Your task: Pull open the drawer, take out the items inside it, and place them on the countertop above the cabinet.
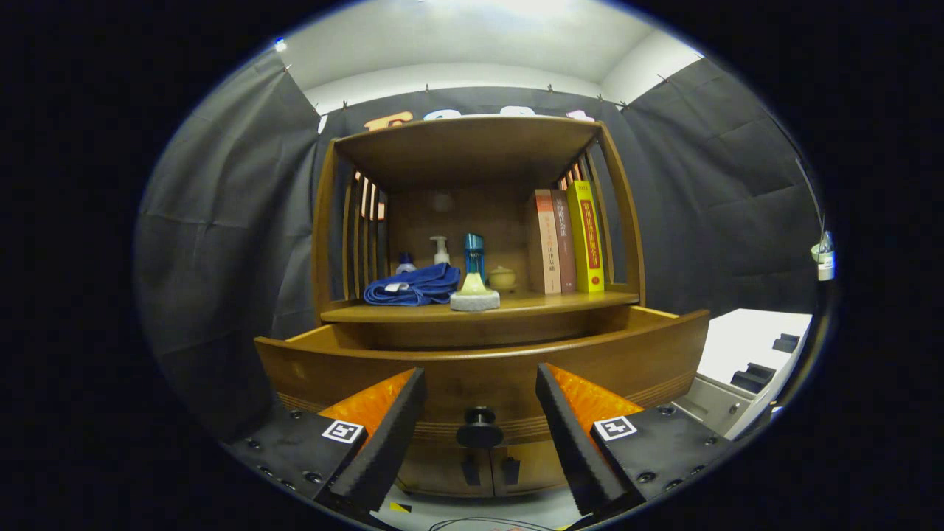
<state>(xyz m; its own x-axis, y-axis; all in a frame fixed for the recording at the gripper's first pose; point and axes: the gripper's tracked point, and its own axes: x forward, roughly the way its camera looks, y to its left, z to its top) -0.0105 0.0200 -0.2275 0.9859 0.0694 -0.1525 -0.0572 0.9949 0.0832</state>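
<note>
The wooden cabinet's drawer (479,369) stands pulled out toward me, its curved front facing the fingers. Its black round knob (479,428) sits between my two fingertips with clear gaps on both sides. My gripper (479,413) is open and holds nothing. The drawer's inside is hidden behind its front panel. On the countertop (560,301) above the drawer lie a folded blue cloth (413,286) and a round grey-and-white sponge-like object (474,296) at the front edge.
Farther back on the countertop stand a blue bottle (474,256), a white pump bottle (440,251), a small pot (502,278) and three upright books (568,240). Two small cabinet doors (490,470) sit below the drawer. A white unit (745,361) stands to the right.
</note>
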